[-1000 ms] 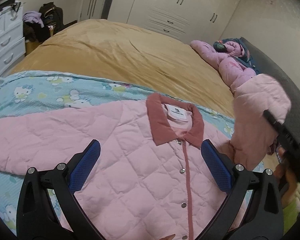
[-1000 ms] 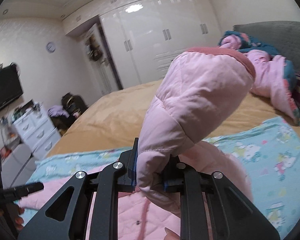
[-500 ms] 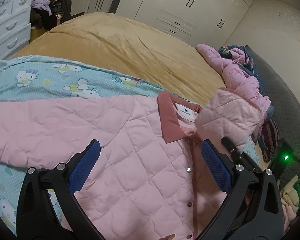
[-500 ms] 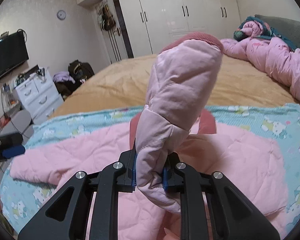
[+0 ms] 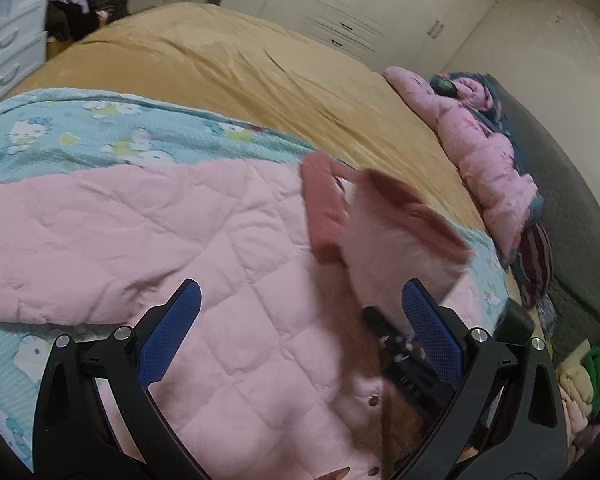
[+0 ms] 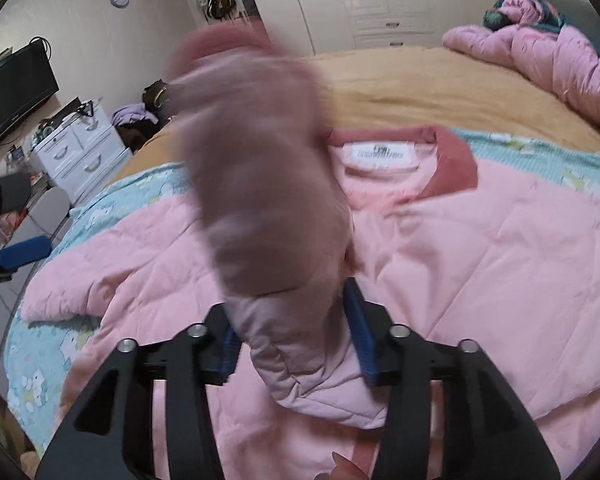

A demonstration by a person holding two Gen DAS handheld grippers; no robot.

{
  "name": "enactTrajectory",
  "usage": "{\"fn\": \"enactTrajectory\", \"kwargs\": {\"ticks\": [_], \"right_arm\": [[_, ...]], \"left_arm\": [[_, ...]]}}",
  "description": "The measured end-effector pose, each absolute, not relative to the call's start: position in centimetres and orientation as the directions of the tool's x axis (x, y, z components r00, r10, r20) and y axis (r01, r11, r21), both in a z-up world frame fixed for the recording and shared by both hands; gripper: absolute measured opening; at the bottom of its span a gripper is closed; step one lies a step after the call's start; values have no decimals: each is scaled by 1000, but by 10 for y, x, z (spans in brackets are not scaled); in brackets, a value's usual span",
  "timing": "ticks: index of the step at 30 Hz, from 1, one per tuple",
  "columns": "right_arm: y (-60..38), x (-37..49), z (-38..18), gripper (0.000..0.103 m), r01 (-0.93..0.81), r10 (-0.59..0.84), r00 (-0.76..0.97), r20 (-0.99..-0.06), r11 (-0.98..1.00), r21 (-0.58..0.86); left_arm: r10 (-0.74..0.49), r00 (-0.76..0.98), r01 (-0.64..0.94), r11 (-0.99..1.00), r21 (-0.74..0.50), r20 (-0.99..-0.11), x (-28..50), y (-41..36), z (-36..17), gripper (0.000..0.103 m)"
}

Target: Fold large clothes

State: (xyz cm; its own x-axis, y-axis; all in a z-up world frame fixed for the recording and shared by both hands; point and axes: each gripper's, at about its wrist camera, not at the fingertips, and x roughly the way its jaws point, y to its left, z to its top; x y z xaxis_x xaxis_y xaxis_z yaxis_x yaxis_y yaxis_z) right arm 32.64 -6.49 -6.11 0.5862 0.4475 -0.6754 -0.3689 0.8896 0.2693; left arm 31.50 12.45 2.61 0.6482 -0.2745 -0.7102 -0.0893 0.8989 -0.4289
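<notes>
On the bed (image 5: 228,60), over a blue cartoon-print sheet (image 5: 72,132), the pink quilted jacket (image 5: 204,248) lies face up and flat, collar (image 6: 452,156) toward the far side, snap placket running down the middle. One sleeve (image 5: 60,264) is spread out to the side on the sheet.

My right gripper (image 6: 296,336) has the other sleeve (image 6: 260,184) standing between its blue pads, raised above the jacket's chest. That sleeve is blurred in both views, and a gap shows beside the right-hand pad, so I cannot tell whether the jaws are clamped on it or letting go.

My left gripper (image 5: 300,332) hangs above the jacket's front with jaws spread wide and nothing between them.

Assessment: the fold is at an early step, one sleeve being brought across the body. The jacket looks padded, soft and light, bulky rather than limp; I judge it will spring back and hold air, so folds may need pressing down. The fabric looks smooth and may slide on the pads. Best holds, in my view, are the cuff, the shoulder seam and the hem, where the layers are thick.

A second pink garment (image 6: 540,52) lies well apart at the head of the bed.
</notes>
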Motion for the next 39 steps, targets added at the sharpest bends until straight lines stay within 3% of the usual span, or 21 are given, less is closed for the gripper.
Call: {"fn": "enactTrajectory", "kwargs": {"ticks": [1, 4, 9, 21, 26, 28, 30, 32, 33, 34, 39], "right_arm": [[-65, 323, -62, 63, -376, 452, 576, -681, 886, 270], [-64, 313, -64, 74, -416, 472, 541, -696, 869, 267], [-65, 293, -65, 87, -474, 522, 486, -701, 831, 291], [-135, 261, -41, 87, -365, 516, 551, -656, 856, 367], [-176, 249, -35, 87, -290, 483, 605, -632, 874, 390], [-193, 242, -34, 87, -255, 467, 622, -628, 880, 401], [-209, 237, -34, 87, -225, 450, 635, -628, 885, 406], [-221, 234, -35, 87, -197, 424, 643, -638, 896, 397], [-227, 233, -34, 87, -186, 413, 649, -639, 901, 393], [-232, 232, -33, 87, -178, 407, 653, -639, 902, 393], [-253, 229, -25, 87, -143, 356, 683, -638, 921, 362]], "left_arm": [[-295, 642, -81, 891, -446, -707, 317, 122, 24, 94], [-334, 624, -82, 871, -485, -706, 325, 119, 15, 94], [-359, 602, -135, 835, -534, -714, 332, 127, -5, 94], [-421, 552, -168, 789, -590, -720, 354, 132, -54, 92], [-419, 545, -172, 792, -586, -726, 362, 125, -65, 76], [-398, 544, -179, 805, -566, -739, 364, 122, -70, 64], [-380, 542, -184, 817, -547, -749, 367, 120, -72, 50], [-326, 539, -190, 851, -489, -777, 367, 116, -73, 24], [-311, 545, -179, 864, -470, -779, 367, 115, -72, 21], [-309, 557, -172, 865, -471, -771, 365, 115, -71, 4], [-323, 665, -85, 863, -498, -673, 345, 121, -27, 2]]}}
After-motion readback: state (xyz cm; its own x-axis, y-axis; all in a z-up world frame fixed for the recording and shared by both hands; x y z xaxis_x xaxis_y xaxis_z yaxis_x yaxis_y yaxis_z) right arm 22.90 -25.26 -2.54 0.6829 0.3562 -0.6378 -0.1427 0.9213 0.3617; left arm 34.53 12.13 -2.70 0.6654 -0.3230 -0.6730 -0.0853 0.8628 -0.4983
